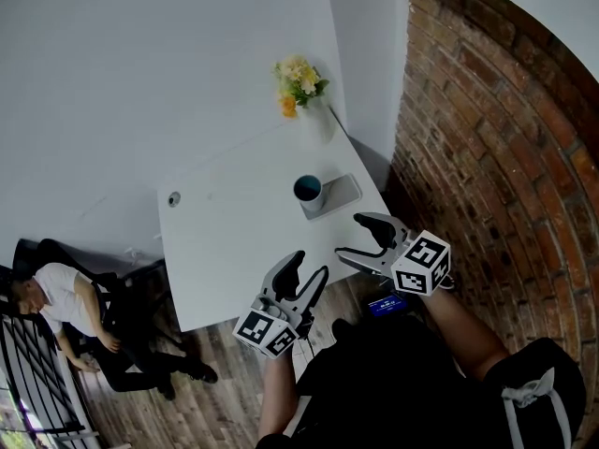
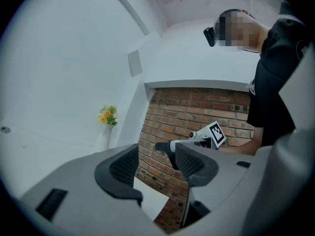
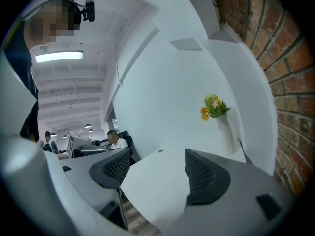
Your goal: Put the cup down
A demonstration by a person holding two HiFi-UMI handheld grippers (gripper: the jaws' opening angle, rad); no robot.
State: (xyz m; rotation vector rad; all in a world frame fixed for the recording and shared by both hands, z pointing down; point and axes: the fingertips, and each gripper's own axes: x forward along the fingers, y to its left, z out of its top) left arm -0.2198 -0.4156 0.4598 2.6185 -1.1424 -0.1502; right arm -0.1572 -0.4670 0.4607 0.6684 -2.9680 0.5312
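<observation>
A dark blue-rimmed cup (image 1: 309,191) stands upright on a grey mat (image 1: 343,193) near the right edge of the white table (image 1: 234,241). My left gripper (image 1: 309,265) hovers open over the table's near edge, nothing between its fingers. My right gripper (image 1: 351,236) is open too, just short of the cup and apart from it. In the left gripper view the jaws (image 2: 156,163) stand wide apart and frame the right gripper (image 2: 197,139). The right gripper view shows its gripper (image 3: 158,168) spread over the bare tabletop (image 3: 157,186). The cup is hidden in both gripper views.
A white vase with yellow flowers (image 1: 301,87) stands at the table's far corner. A brick wall (image 1: 487,157) runs along the right. A small round insert (image 1: 174,198) sits at the table's left. A seated person (image 1: 65,297) is at the lower left, beyond the table.
</observation>
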